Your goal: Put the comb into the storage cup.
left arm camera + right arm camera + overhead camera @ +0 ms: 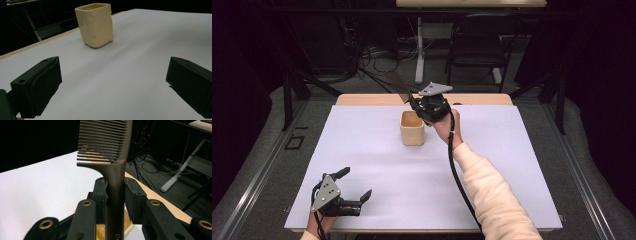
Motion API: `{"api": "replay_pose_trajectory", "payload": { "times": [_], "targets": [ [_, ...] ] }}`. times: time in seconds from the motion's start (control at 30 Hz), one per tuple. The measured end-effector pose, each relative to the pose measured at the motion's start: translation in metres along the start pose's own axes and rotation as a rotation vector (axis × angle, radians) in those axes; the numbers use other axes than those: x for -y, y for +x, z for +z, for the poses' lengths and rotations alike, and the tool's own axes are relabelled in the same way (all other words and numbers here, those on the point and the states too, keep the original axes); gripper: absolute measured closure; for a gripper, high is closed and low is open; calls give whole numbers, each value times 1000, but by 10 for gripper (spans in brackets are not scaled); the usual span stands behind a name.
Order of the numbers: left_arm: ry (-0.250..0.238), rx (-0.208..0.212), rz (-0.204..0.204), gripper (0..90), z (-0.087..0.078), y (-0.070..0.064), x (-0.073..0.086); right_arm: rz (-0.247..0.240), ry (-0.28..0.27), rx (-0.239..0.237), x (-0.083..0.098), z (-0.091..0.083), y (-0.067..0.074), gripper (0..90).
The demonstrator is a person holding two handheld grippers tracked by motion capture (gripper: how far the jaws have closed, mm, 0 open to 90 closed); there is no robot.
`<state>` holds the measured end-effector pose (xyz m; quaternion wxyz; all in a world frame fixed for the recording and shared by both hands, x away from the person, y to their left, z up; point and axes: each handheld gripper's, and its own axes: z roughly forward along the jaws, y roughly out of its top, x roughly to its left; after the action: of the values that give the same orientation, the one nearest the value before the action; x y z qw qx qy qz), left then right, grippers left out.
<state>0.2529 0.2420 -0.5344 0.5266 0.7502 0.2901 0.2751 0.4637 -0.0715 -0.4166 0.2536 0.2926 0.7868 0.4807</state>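
The left gripper rests at the near edge of the white table, its jaws wide apart with nothing between them. Farther off, the right gripper is clamped on the handle of a brown comb, held just above the cream cup in the middle of the table, teeth pointing up and away.

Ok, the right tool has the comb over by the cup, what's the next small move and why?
Probably lower the comb handle-first into the cream cup. The right tool is shut on the comb's handle, teeth pointing up and away, and hangs just above the cup's far rim, so a short descent should seat it.
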Motion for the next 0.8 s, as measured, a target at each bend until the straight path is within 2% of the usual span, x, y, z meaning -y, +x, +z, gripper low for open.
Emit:
{"api": "replay_pose_trajectory", "payload": {
  "times": [0.57,0.8],
  "targets": [
    [1,2,2,2,0,0,0,-2,-50,7,-6,5,0,724],
    [0,1,2,2,0,0,0,6,-52,10,-6,11,-1,724]
  ]
}}
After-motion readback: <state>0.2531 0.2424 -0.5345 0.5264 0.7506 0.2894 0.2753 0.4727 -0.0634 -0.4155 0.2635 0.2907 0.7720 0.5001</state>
